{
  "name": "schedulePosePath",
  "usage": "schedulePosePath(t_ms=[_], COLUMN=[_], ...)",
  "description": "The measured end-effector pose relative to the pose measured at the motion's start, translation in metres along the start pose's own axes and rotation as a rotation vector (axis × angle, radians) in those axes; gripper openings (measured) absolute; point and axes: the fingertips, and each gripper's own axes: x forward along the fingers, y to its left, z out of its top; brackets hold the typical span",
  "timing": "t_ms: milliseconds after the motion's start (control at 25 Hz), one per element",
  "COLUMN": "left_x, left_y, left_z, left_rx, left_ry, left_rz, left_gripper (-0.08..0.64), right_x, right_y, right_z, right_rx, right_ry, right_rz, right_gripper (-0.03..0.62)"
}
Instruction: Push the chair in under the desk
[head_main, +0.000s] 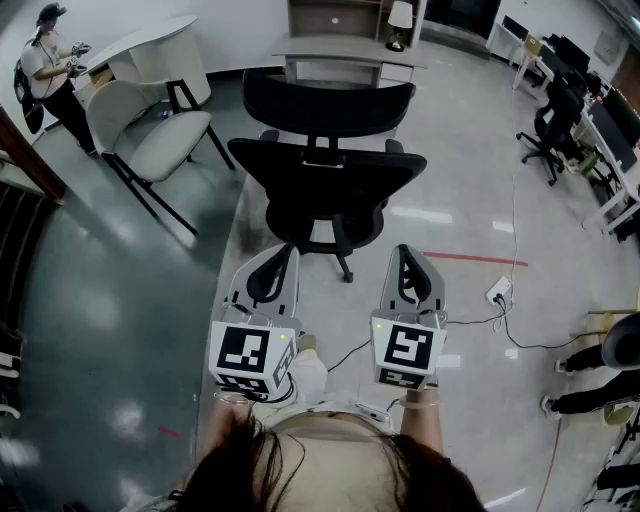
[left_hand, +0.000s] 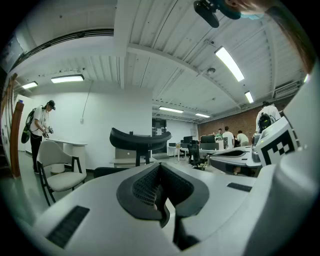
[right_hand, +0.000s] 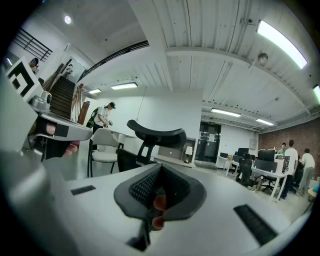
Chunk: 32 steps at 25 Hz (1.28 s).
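The left gripper (head_main: 280, 262) and right gripper (head_main: 406, 262) are held level side by side, each with its jaws pressed together on nothing. Just ahead stands the black office chair (head_main: 325, 180), centred between them so neither looks nearer, its wide backrest facing them crosswise. Straight beyond it is the white desk (head_main: 330, 45), with the chair not yet pushed under.

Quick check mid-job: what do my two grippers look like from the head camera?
They match. The left gripper and right gripper each have a smooth, rounded white shell around black ribbed jaw pads. Behind each sits a white cube with black square markers: the left cube and the right cube.
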Motion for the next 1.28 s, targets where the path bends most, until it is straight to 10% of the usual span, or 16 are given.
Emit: schedulePosePath(t_ms=[1280], left_x=[0.099], left_y=[0.112], left_z=[-0.02], left_rx=[0.158], left_ry=[0.093], left_rz=[-0.058], left_gripper=[0.014], right_x=[0.123], right_y=[0.021], right_z=[0.006], right_rx=[-0.085], right_ry=[0.094], right_rz=[-0.021], right_gripper=[0.026])
